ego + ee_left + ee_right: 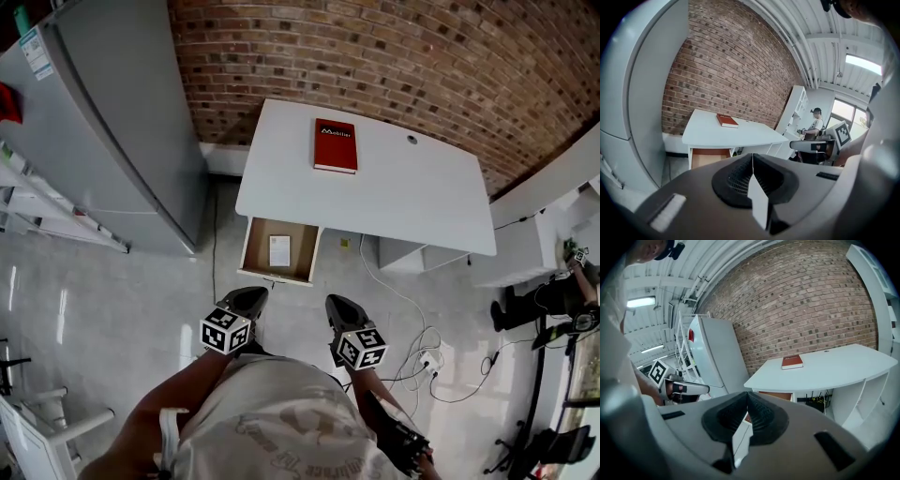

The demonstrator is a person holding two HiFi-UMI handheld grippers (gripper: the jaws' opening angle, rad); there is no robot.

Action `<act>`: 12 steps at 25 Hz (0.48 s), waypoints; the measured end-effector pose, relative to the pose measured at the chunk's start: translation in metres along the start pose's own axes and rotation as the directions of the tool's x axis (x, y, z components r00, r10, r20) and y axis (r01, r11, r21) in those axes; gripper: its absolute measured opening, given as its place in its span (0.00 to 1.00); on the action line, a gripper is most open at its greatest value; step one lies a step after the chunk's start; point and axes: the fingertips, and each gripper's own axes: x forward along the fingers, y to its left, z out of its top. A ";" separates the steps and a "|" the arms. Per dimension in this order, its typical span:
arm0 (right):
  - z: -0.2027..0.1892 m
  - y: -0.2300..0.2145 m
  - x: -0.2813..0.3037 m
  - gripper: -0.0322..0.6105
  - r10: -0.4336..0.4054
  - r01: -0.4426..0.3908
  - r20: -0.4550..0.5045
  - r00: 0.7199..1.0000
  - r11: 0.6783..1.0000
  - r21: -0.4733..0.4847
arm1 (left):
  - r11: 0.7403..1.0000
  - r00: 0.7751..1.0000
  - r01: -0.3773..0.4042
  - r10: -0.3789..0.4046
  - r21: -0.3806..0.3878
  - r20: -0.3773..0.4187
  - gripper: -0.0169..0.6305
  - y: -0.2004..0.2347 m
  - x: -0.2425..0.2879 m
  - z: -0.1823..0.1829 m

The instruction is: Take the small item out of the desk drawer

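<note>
The drawer stands open under the left end of the white surface, at the frame's centre, and the small white item lies flat on its floor. Our left gripper and right gripper hang at lower centre, well short of it, each with its fingers pressed together on nothing. We judge the risks thus: reaching in unopened would shove the flat item away, and a careless entry could knock the drawer front or the surface's edge.

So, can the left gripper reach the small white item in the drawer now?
Probably yes: the drawer stands open, the small white item lies uncovered, nothing blocks the left gripper, though its jaws are shut.
</note>
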 end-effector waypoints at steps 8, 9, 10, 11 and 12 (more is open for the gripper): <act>0.017 0.010 0.044 0.06 -0.057 0.056 0.013 0.998 0.998 0.024 | 0.999 0.999 0.042 -0.041 0.022 -0.009 0.04 0.048 0.003 0.026; 0.019 0.011 0.050 0.06 -0.061 0.061 0.016 0.998 0.998 0.023 | 0.999 0.999 0.045 -0.045 0.024 -0.009 0.04 0.055 0.003 0.029; 0.022 0.013 0.056 0.06 -0.066 0.065 0.020 0.998 0.998 0.021 | 0.999 0.999 0.047 -0.047 0.026 -0.009 0.04 0.062 0.002 0.031; 0.025 0.015 0.061 0.06 -0.069 0.069 0.023 0.997 0.997 0.021 | 0.998 0.999 0.049 -0.049 0.027 -0.008 0.04 0.068 0.002 0.035; 0.027 0.017 0.067 0.06 -0.071 0.071 0.025 0.997 0.997 0.021 | 0.998 0.999 0.050 -0.050 0.029 -0.008 0.04 0.074 0.002 0.037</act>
